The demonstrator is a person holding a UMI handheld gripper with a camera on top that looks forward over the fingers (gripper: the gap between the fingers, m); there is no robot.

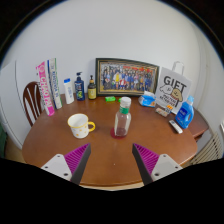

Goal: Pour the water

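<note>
Two pink-padded fingers point(74, 160) are spreading wide, empty; the bottle point(122, 117) is standing just ahead, so centring on its body matters before closing, mug point(79, 125) waiting ahead-left.

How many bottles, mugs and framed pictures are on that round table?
Bottles: 5: one clear, one blue jug, three small at the back
Mugs: 1
Framed pictures: 1
Total: 7
The gripper is open, empty.
</note>
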